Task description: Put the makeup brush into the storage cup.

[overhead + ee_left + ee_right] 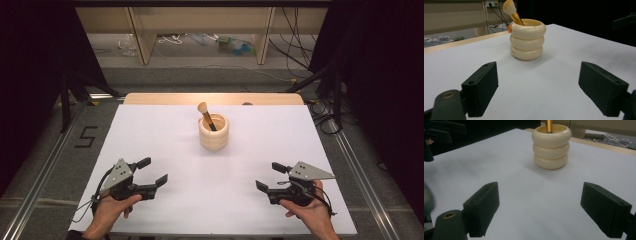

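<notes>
A cream, three-ringed ribbed holder (214, 132) with a gold-handled makeup brush (206, 115) leaning inside is seen upright at the middle of the white surface (165, 135) — well apart from the left tool (151, 172) and right tool (267, 177), both held with jaws spread wide and empty.

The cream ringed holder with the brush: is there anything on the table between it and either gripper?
Nothing visible. The white table lies bare between the cream holder with its makeup brush and the left gripper and right gripper; both stand open, facing it.
</notes>
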Demonstrator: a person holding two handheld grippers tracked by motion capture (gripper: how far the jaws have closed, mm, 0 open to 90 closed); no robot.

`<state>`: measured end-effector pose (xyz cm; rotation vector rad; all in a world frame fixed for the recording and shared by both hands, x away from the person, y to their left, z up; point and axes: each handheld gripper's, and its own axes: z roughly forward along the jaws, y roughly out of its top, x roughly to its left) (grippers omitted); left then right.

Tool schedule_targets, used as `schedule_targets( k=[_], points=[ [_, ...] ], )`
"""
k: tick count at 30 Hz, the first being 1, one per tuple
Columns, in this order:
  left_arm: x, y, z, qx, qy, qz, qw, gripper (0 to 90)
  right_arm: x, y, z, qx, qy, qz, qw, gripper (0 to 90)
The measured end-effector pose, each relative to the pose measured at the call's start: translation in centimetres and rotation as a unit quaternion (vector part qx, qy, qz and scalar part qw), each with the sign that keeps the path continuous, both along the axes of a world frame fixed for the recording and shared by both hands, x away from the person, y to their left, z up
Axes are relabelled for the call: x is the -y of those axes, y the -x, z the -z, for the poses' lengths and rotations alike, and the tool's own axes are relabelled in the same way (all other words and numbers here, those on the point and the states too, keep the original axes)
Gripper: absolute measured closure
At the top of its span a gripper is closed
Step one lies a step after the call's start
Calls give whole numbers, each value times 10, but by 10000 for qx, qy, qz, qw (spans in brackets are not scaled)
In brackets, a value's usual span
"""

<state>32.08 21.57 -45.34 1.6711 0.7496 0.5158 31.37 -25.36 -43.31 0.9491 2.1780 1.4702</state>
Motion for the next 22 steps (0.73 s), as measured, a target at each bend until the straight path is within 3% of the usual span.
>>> schedule_targets(
  k=[7,22],
  points=[
    [0,0,0,11,-8,3,10000,160,-1,0,1,10,-100,-50,9999,165],
    [0,0,0,-6,18,-12,10000,160,1,0,-1,11,-38,-16,10000,165]
  ],
)
